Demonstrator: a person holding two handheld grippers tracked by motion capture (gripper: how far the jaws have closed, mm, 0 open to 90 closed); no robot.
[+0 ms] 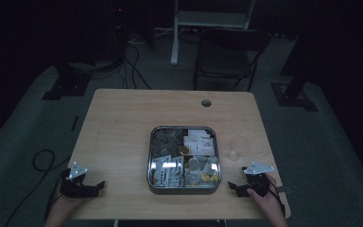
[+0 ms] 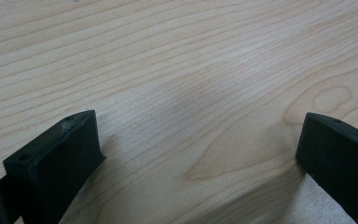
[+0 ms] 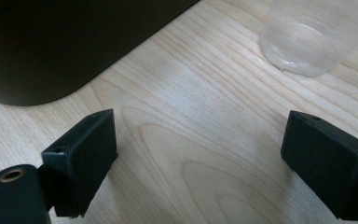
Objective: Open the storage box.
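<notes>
Grippers first: your left gripper (image 1: 82,182) and right gripper (image 1: 253,182) rest on the table (image 1: 123,123), jaws wide, holding nothing. Your right gripper view picks out a clear plastic cup (image 3: 307,42) just ahead, faint from above. Between your hands sits the metal tray (image 1: 185,160), full of packets.

Dim room, grey floor (image 1: 23,127), folding chair (image 1: 229,54).

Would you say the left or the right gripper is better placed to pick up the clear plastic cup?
Probably the right gripper: its jaws stand open with the clear cup just ahead; the left gripper rests beyond the tray.
</notes>
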